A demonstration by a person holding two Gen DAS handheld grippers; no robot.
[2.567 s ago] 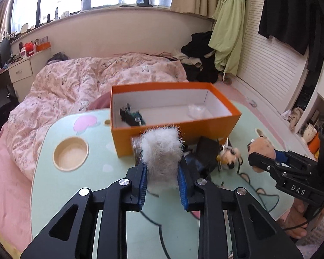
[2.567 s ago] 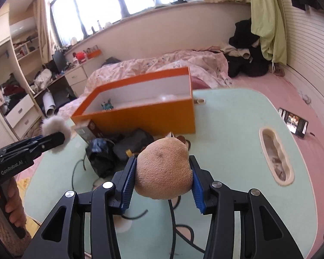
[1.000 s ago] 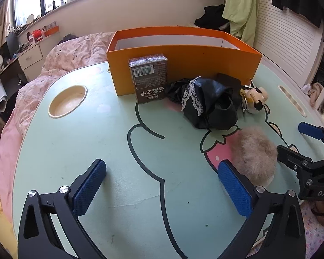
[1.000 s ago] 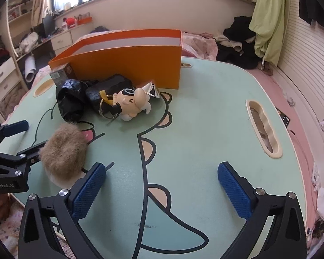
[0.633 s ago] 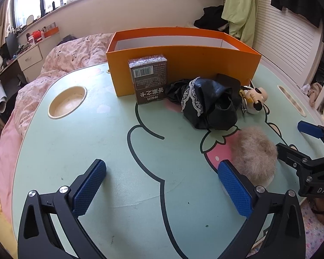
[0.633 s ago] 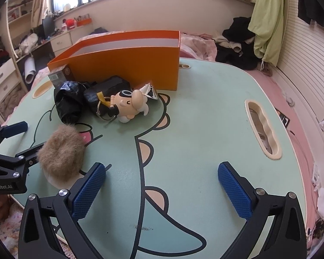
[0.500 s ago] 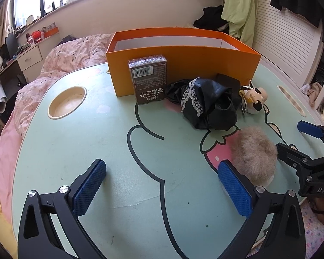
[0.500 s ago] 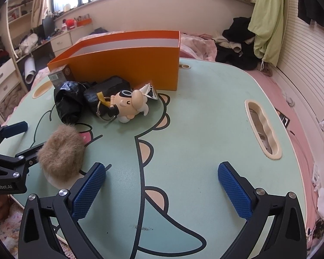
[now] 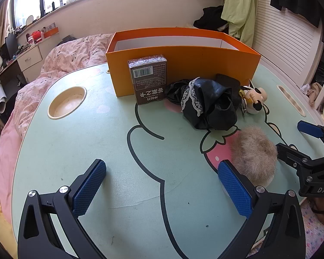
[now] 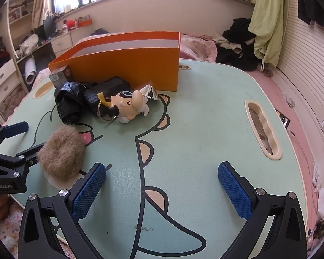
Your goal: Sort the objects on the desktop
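Holding both tools wide apart with nothing in them, you are sitting between 2 pickups, I think. Your left hand-held gripper is hanging low over the green surface, and your right hand-held gripper is doing the same.

The fluffy brown ball is lying on the surface just beside your left tool's right finger, near the front edge. It is looking soft and fuzzy, so it is probably going to squash when you squeeze it.

The other things are waiting in front of the orange box: 1 brown carton touching its wall, 1 black cloth bundle, and 1 small toy figure on a key ring.

For the next move, you are likely needing to pick 1 thing, put the fingers on both sides of it, close gently, then lift it into the box.
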